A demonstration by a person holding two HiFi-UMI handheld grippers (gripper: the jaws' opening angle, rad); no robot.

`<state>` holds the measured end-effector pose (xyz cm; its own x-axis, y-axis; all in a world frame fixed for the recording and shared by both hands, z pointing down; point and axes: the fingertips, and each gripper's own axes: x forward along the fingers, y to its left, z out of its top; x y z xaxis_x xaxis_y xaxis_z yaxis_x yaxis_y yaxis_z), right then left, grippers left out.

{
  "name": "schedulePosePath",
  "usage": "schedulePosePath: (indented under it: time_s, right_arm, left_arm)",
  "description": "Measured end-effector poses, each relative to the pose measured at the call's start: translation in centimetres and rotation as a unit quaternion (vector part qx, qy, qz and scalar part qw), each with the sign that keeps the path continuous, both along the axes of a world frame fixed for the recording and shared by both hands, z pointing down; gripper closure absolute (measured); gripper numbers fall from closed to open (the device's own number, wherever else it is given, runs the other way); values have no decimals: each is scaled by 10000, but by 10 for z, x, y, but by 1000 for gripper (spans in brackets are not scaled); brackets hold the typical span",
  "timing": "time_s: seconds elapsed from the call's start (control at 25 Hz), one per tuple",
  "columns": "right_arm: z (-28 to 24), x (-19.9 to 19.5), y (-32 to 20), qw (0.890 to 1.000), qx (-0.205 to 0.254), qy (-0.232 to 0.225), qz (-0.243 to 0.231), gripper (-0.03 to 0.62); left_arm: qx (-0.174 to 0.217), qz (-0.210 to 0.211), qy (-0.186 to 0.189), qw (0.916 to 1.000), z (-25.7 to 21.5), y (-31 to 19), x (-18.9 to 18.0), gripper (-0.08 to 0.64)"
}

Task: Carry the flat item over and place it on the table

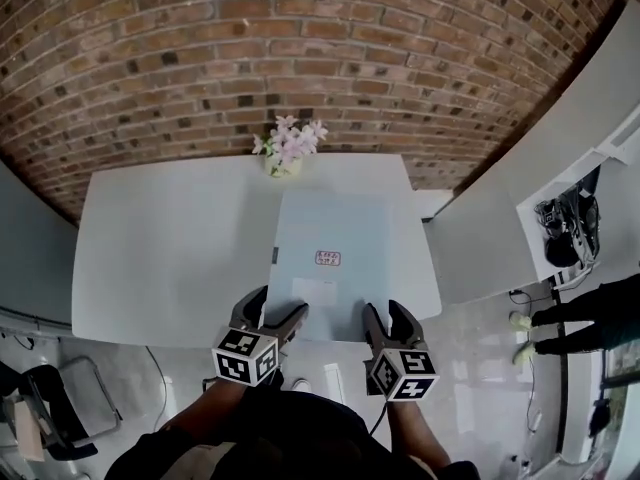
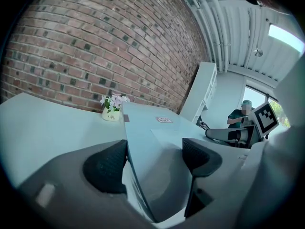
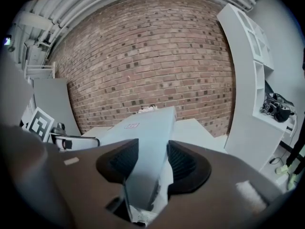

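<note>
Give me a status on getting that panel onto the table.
Done: the panel is over the table, far edge by the flower pot. In hand: left tongs and right tongs both clamp its near edge, which looks slightly raised. Remaining: lower it flat and release.

Left gripper and right gripper side by side, jaws of each clamped on flat item

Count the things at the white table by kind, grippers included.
flat panel: 1
flower pot: 1
grippers: 2, the left gripper and the right gripper, both shut on the flat panel
Total: 4
</note>
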<state>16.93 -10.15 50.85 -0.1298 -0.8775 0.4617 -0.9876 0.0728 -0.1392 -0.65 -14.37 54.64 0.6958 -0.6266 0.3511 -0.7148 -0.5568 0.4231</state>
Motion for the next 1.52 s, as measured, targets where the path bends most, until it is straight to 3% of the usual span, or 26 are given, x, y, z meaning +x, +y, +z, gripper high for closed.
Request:
schedulePosePath:
  time_s: [0.52,1.08,1.52]
  right_arm:
    - [32,-3,-92,9980,-609,169,-6,393]
    - [79,32,-143,9918,-1098,-69,-655,393]
    - [102,47,-171,9880,-1302,-113,-827,394]
  left_arm:
    - [-718,178,-13,9973,40,-83,-2,182]
    - [-1262,-235,-343,9911,77,-104,30,181]
    - [-1464,-403,-526,9870,92,-124,40,181]
